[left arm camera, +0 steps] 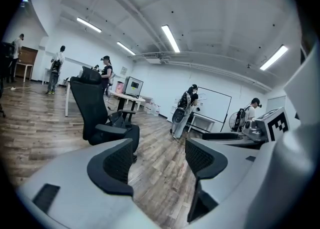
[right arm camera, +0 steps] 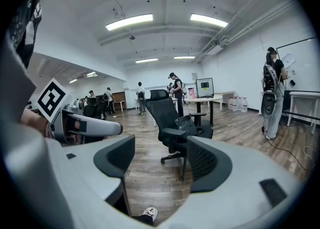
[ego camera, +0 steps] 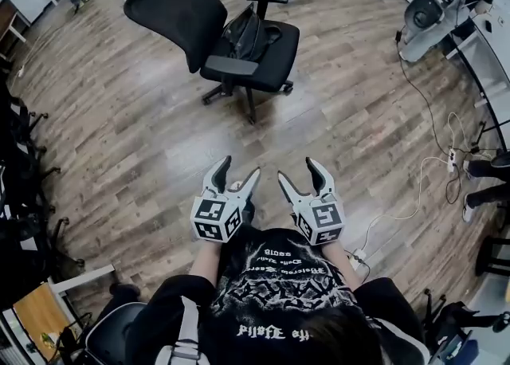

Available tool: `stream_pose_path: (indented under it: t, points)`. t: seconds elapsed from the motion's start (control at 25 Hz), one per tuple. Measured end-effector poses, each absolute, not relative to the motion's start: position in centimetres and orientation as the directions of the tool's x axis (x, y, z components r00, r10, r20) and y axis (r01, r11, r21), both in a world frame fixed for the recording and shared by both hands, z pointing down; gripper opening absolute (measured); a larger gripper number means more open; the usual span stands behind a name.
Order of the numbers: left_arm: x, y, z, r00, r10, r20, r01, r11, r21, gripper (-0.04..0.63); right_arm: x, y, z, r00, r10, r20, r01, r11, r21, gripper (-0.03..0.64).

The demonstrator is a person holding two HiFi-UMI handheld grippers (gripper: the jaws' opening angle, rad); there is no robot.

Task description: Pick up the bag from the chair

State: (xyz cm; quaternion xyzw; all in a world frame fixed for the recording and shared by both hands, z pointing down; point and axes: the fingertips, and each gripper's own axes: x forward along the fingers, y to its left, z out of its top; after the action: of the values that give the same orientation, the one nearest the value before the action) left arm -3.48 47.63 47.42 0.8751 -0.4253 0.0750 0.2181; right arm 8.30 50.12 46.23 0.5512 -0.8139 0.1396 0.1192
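Observation:
A black bag [ego camera: 245,34] lies on the seat of a black office chair [ego camera: 179,5] at the far middle of the wooden floor. In the left gripper view the chair [left arm camera: 90,104] stands to the left with the bag [left arm camera: 118,119] on its seat. The right gripper view has the chair [right arm camera: 167,110] in the centre with the bag [right arm camera: 184,123] on it. My left gripper [ego camera: 238,174] and right gripper [ego camera: 299,174] are both open and empty, held side by side close to my body, well short of the chair.
A white machine [ego camera: 430,9] and a desk edge stand at the far right, with cables [ego camera: 434,160] and a power strip on the floor. Dark chairs [ego camera: 20,188] line the left side. Several people stand by tables [left arm camera: 129,100] in the distance.

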Motion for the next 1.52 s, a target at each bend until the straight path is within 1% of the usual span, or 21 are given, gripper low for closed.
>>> stream_pose_path:
  t: [0.28,0.44,0.68,0.88,1.16,1.36,1.52]
  points:
    - [-5.2,35.6,46.9,0.681,-0.658,0.321,-0.732,-0.611,0.302,0.333,5.6,38.3,46.0,-0.333,-0.878,0.343,-0.942,0.322,-0.091,0.337]
    - [-5.9,30.7,46.8,0.702,-0.635,0.323,-0.712,-0.64,0.29,0.333,4.2,33.4,46.4,-0.328,-0.877,0.352,-0.944,0.317,-0.089,0.337]
    - [-8.1,26.3,48.7,0.705,-0.616,0.351,-0.709,-0.624,0.328,0.333,1.8,29.2,47.6,-0.334,-0.863,0.379,-0.941,0.326,-0.088,0.337]
    - [-8.6,23.6,48.9,0.704,-0.621,0.345,-0.71,-0.616,0.341,0.333,0.9,27.9,48.8,-0.346,-0.843,0.413,-0.936,0.338,-0.093,0.337]
    - [-7.2,22.2,50.2,0.713,-0.592,0.376,-0.7,-0.623,0.349,0.333,2.2,25.7,49.8,-0.337,-0.839,0.426,-0.94,0.327,-0.101,0.337]
    - [-4.8,19.4,51.2,0.699,-0.598,0.391,-0.714,-0.603,0.356,0.333,4.0,22.3,50.7,-0.38,-0.824,0.42,-0.923,0.363,-0.123,0.337]
    - [-3.2,15.1,51.3,0.662,-0.632,0.403,-0.749,-0.565,0.344,0.333,5.8,17.2,51.1,-0.429,-0.799,0.422,-0.901,0.413,-0.134,0.337]
